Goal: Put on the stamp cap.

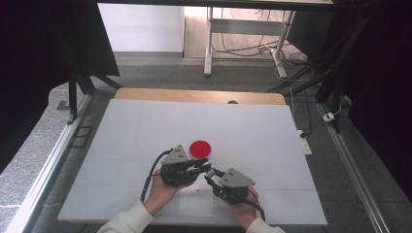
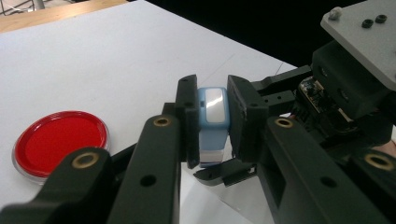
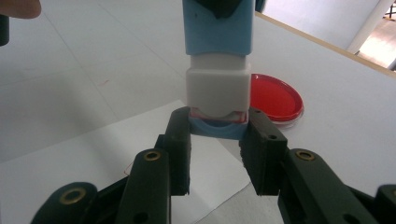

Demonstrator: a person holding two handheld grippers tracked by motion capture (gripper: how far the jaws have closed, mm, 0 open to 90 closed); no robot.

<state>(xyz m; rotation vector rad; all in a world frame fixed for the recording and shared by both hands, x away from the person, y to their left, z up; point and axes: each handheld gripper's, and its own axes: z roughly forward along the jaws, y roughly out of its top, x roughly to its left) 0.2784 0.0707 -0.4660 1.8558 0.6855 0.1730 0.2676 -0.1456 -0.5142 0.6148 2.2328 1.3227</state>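
The red dish [image 1: 199,148] lies flat on the table [image 1: 121,145], just beyond the left gripper [image 1: 204,166] and off to its far side, apart from both tools. It plays no part in the hold, but a sudden jerk away from the person could sweep a tool across it.

The left gripper is clamped on the pale blue body of a small stamp-like piece [image 2: 212,123], a pad on each flat side, with its shiny top facing the camera on that tool. The piece hangs in the air between the two tools, above a sheet of paper [image 1: 195,204] near the table's front edge.

The right gripper [image 3: 218,133] has its jaws closed in on the blue cap [image 3: 218,129] at the lower end, under the white middle section [image 3: 217,88]. Its grip looks shallow, taken only on the cap's rim.

I judge the cap is about to be pulled off. The thin purchase could let the right jaws slide off, or the cap could pop free and drop onto the paper. If the hands pull out of line, the blue body could twist between the left pads. A red trace shows at the seam, so ink may smear the pads.
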